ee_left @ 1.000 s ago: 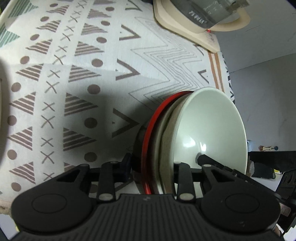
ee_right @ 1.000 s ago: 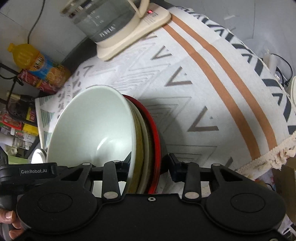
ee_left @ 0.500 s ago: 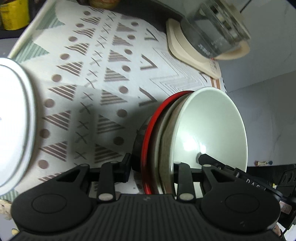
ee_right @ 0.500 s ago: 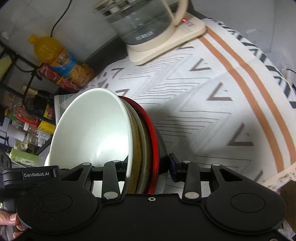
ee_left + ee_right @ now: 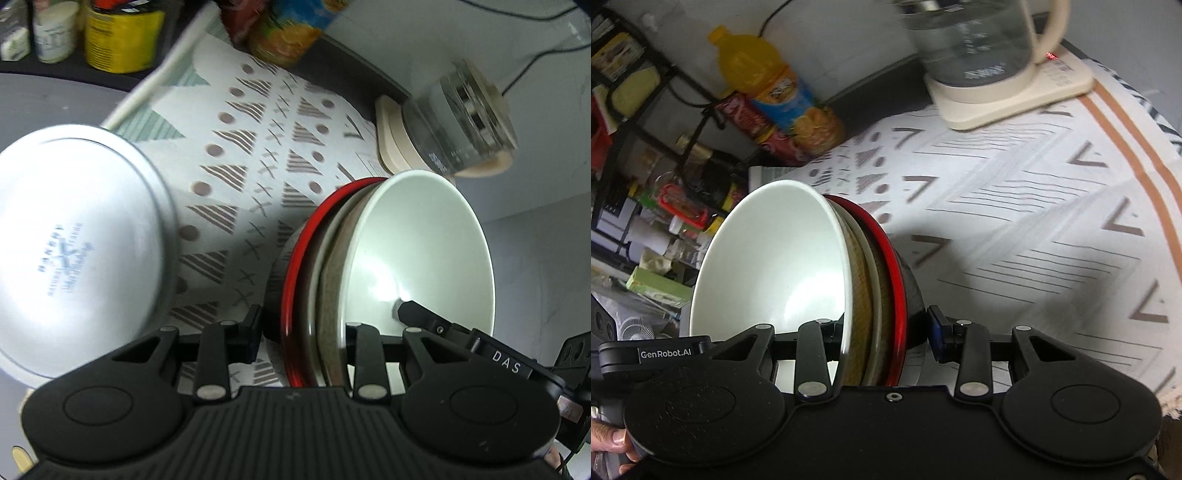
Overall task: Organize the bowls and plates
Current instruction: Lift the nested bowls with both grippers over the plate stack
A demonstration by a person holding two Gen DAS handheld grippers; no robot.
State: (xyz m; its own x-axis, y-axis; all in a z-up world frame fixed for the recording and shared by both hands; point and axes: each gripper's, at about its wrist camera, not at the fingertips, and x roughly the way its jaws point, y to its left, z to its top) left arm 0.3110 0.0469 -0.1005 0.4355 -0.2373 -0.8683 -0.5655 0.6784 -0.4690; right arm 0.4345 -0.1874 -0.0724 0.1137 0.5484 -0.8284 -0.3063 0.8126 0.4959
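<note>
A nested stack of bowls (image 5: 417, 258) is held on edge above the patterned tablecloth (image 5: 258, 166): a pale green bowl innermost, brownish bowls behind it, a red-rimmed black bowl outermost. My left gripper (image 5: 306, 328) is shut on one side of the stack's rims. My right gripper (image 5: 882, 328) is shut on the opposite side of the same stack (image 5: 783, 258). A white plate (image 5: 70, 236) with a blue mark lies on the cloth at the left of the left wrist view.
A glass kettle (image 5: 979, 40) on a cream base (image 5: 1015, 88) stands at the far end of the table. An orange drink bottle (image 5: 775, 88) and a red packet lie beside it. A cluttered shelf (image 5: 635, 147) is at the left. Yellow tins (image 5: 122, 33) stand beyond the cloth's edge.
Both grippers have lifted the bowl stack higher and pulled back from the kettle. The white plate has come fully into the left wrist view, and the bottle and shelf show more.
</note>
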